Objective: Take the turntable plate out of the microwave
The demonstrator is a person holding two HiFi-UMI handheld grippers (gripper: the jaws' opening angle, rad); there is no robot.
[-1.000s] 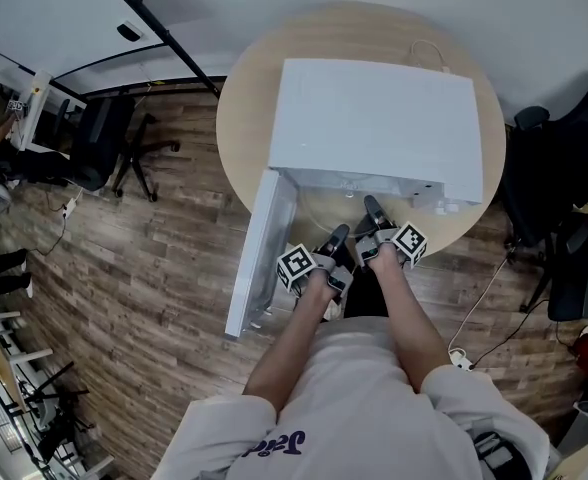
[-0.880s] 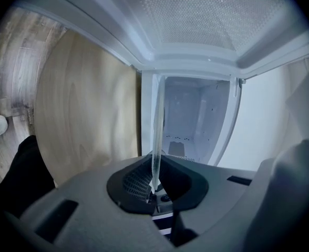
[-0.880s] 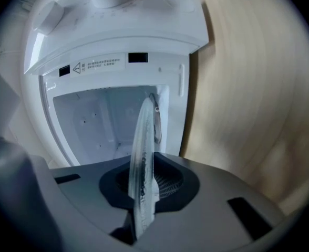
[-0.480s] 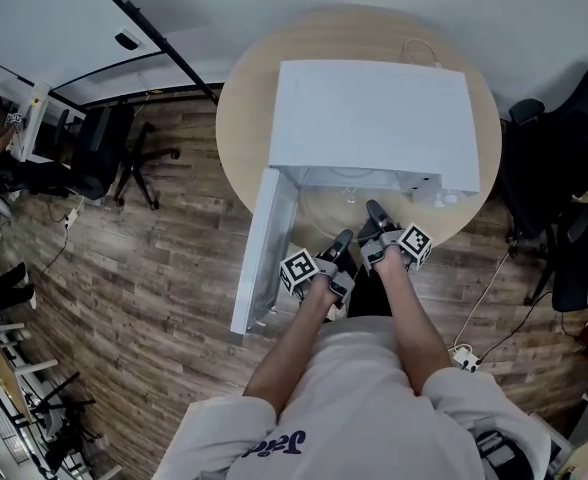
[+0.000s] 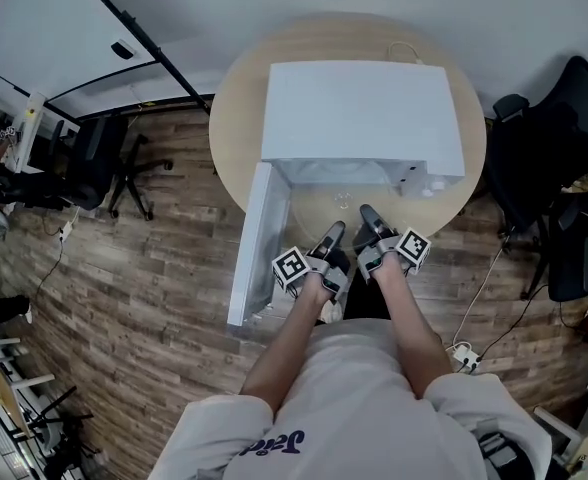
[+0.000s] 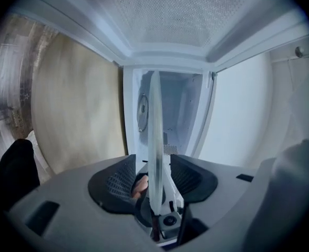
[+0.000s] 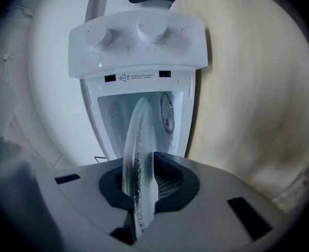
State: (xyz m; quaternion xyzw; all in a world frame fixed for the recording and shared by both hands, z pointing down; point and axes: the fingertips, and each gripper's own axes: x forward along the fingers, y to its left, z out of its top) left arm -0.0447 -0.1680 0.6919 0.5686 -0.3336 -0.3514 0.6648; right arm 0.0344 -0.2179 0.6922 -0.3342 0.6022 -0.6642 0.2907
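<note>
A: Room?
B: Wood-plank floor (image 5: 144, 268), round pale table (image 5: 236, 118), white microwave (image 5: 359, 108) on top. Its door (image 5: 257, 238) hangs wide open at the head view's left. Black office chairs (image 5: 124, 158) stand off to both sides, well apart from the table.
A: Where's the turntable plate?
B: The turntable plate (image 7: 136, 140) is clear glass, at the mouth of the open cavity, right in front of the person. Its near rim runs between the jaws of both grippers. Can't tell how much of it is inside vs. out.
A: Left gripper?
B: The left gripper (image 5: 334, 230) is letting go. Its jaws are opening, and the rim passes between the 2 pads w/ a gap on each side. No pad presses on it.
A: And the right?
B: The right gripper (image 5: 367, 214) is clenched on the rim, both pads tight against the glass. It's the only grip on the plate.
A: Pose?
B: Both point about level toward the cavity, side by side and close together.
A: Anything else?
B: The right gripper view shows round knobs (image 7: 151, 30) on the control panel beside the cavity opening. A white cable (image 5: 479, 308) trails over the floor on the person's right.
</note>
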